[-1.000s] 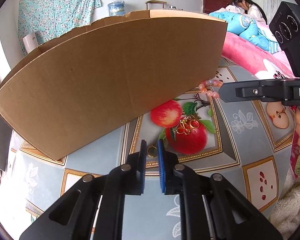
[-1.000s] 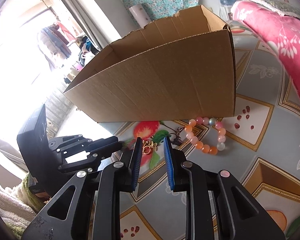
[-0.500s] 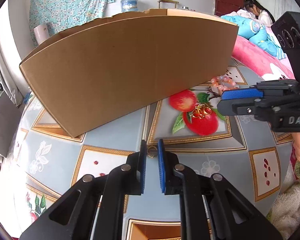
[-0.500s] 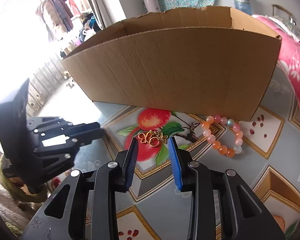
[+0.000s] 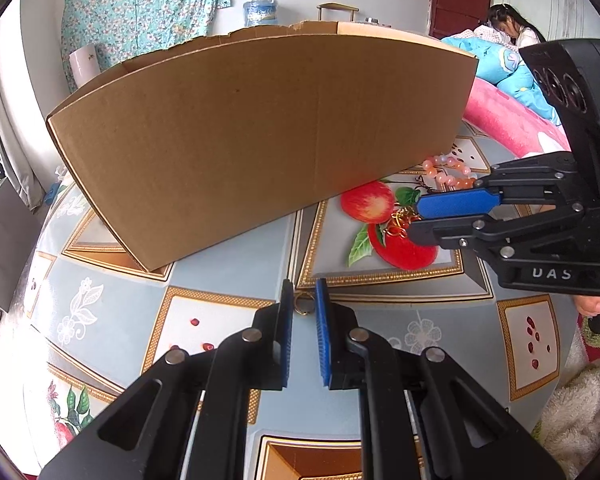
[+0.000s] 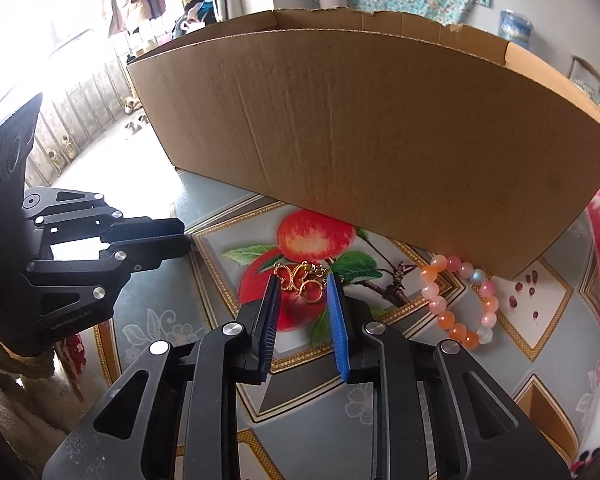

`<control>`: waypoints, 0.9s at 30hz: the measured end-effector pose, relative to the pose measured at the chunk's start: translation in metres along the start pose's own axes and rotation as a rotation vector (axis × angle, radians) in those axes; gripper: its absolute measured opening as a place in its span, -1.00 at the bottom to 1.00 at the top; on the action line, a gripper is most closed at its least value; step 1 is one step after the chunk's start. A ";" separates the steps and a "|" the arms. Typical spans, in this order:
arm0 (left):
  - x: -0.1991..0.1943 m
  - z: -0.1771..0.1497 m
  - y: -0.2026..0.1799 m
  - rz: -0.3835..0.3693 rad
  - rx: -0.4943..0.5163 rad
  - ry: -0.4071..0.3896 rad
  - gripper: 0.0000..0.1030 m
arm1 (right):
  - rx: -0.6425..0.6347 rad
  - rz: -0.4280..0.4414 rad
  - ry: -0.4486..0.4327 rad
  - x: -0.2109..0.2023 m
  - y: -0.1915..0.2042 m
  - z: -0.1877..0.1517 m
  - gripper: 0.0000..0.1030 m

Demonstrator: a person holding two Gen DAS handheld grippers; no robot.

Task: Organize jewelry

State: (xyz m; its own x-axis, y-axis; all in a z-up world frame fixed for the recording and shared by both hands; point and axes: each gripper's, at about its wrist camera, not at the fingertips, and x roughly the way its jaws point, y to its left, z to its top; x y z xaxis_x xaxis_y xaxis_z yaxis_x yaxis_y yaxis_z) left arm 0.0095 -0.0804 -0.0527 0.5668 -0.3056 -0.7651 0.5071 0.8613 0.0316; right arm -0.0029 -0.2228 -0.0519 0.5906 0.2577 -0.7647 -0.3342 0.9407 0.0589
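Left gripper (image 5: 302, 294) pinching a small gold ring (image 5: 302, 305) at its tips, right gripper (image 6: 303, 283) jaws just narrowed around gold butterfly jewelry (image 6: 303, 278) lying on the fruit-print tablecloth (image 6: 228, 240), contact unclear, pink-orange bead bracelet (image 6: 458, 300) just right, cardboard box (image 6: 360, 140) behind.

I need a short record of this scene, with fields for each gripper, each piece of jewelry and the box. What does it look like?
left gripper: shut on a small gold ring
right gripper: jaws just closing, gold pendant between the tips; pads not clearly pressing it
bead bracelet: lies on the table, beside the box corner
cardboard box: open top, behind the jewelry; inside hidden
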 end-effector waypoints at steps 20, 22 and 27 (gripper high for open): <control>0.000 0.000 0.001 0.002 0.002 0.000 -0.80 | -0.091 -0.032 0.019 0.006 0.012 0.002 -0.79; 0.000 0.000 0.001 0.003 0.001 0.001 -0.80 | -0.097 -0.038 0.021 0.006 0.014 0.002 -0.83; -0.001 -0.001 0.000 0.009 0.009 -0.007 -0.80 | -0.076 -0.044 0.013 0.001 0.013 -0.002 -0.84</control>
State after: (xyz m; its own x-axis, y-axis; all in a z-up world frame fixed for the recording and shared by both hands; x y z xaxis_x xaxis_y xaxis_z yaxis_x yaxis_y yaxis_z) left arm 0.0087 -0.0795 -0.0530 0.5756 -0.3004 -0.7605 0.5077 0.8604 0.0444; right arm -0.0082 -0.2107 -0.0537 0.5967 0.2127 -0.7738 -0.3627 0.9316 -0.0236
